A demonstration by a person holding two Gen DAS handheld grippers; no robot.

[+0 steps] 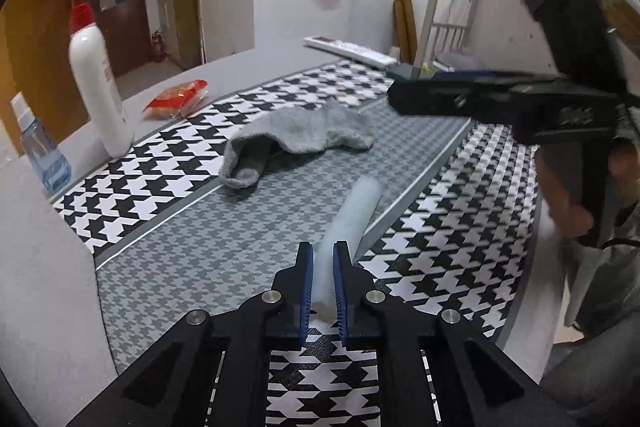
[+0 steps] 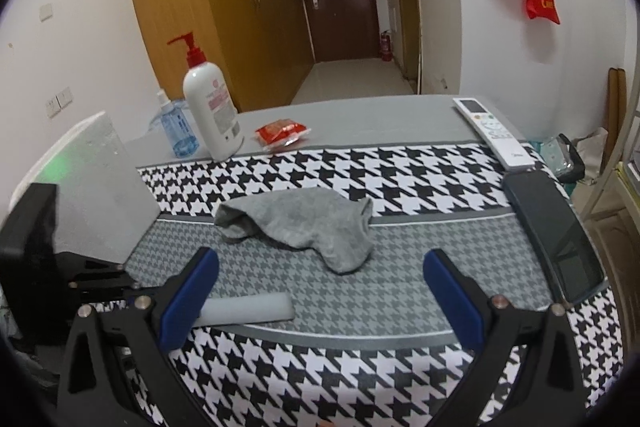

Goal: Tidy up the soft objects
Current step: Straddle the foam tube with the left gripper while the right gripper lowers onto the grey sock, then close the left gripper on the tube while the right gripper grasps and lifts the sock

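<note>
My foam roll (image 1: 352, 223), its long axis running away toward the grey sock (image 1: 296, 139) just beyond, is pinched at its near end by my left gripper (image 1: 323, 291), while my right gripper (image 2: 320, 291) hangs spread wide, nearer that sock.

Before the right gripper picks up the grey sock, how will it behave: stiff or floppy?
The grey sock lies crumpled with soft folds, so it will probably droop from the jaws. It looks thin, likely light. Its fuzzy knit should not slip much. The right gripper is open above the patterned mat.
</note>
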